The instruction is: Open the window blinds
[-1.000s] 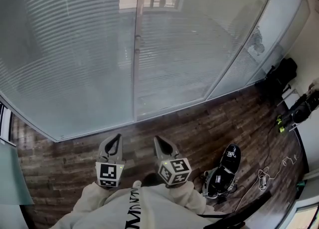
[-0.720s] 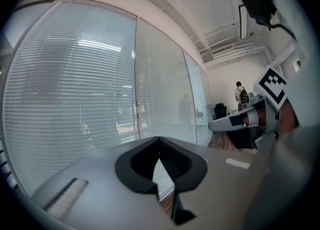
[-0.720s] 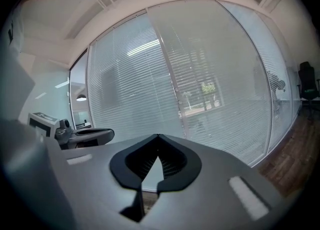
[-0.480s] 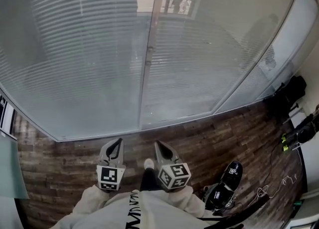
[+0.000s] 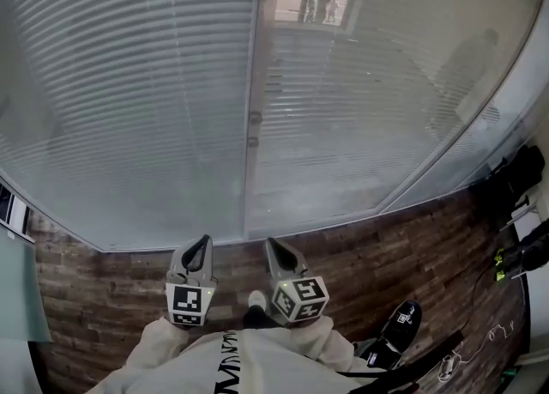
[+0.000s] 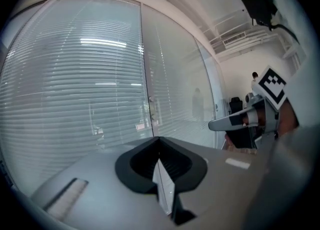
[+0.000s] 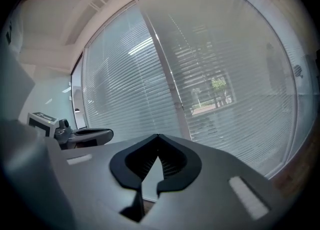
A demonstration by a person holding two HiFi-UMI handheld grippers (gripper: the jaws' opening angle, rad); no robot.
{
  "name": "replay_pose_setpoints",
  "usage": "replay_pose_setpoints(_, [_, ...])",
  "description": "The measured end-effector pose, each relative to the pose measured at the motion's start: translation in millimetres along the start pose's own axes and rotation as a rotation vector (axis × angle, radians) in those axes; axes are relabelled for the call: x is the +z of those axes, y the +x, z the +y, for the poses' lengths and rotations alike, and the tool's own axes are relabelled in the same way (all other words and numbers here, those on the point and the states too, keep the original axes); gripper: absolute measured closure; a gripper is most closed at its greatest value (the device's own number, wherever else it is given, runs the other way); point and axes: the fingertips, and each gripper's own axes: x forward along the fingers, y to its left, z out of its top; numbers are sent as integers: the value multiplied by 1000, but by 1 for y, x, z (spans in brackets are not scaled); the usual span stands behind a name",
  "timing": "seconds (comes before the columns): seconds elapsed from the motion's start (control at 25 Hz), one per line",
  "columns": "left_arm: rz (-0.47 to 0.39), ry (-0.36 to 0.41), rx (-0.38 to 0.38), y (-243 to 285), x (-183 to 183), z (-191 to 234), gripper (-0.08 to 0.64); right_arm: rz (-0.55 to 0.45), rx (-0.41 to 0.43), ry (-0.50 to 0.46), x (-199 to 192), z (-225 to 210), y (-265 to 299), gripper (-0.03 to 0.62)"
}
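Note:
The closed slatted window blinds (image 5: 137,109) hang behind glass panels and fill the upper part of the head view. A vertical frame post (image 5: 254,57) splits the panels and carries two small knobs (image 5: 254,118). My left gripper (image 5: 199,245) and right gripper (image 5: 276,246) are held side by side low in the view, above the wooden floor, pointing at the base of the glass. Both are shut with nothing between the jaws. The left gripper (image 6: 159,139) faces the post (image 6: 150,98) in its own view. The right gripper (image 7: 158,136) faces the blinds (image 7: 225,73) too.
A dark wooden floor (image 5: 360,246) runs along the window base. A black shoe (image 5: 401,319) and cables (image 5: 455,365) lie at the lower right, with dark bags (image 5: 515,178) against the right wall. The person's pale sleeves (image 5: 257,366) fill the bottom edge.
Both grippers and the head have moved toward the window, which looks larger and nearer. The shoe, bags and cables have slid toward the right edge. Both grippers stay shut.

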Motion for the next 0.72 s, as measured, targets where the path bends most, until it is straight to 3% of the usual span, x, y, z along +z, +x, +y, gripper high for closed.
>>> replay_pose_setpoints(0.36, [9,6,39,55,14,4,560,1,39,-7,27,-41,40,591])
replay_pose_setpoints(0.72, [32,9,61,79,14,6,560,-6,43,-94,48,-59,69,591])
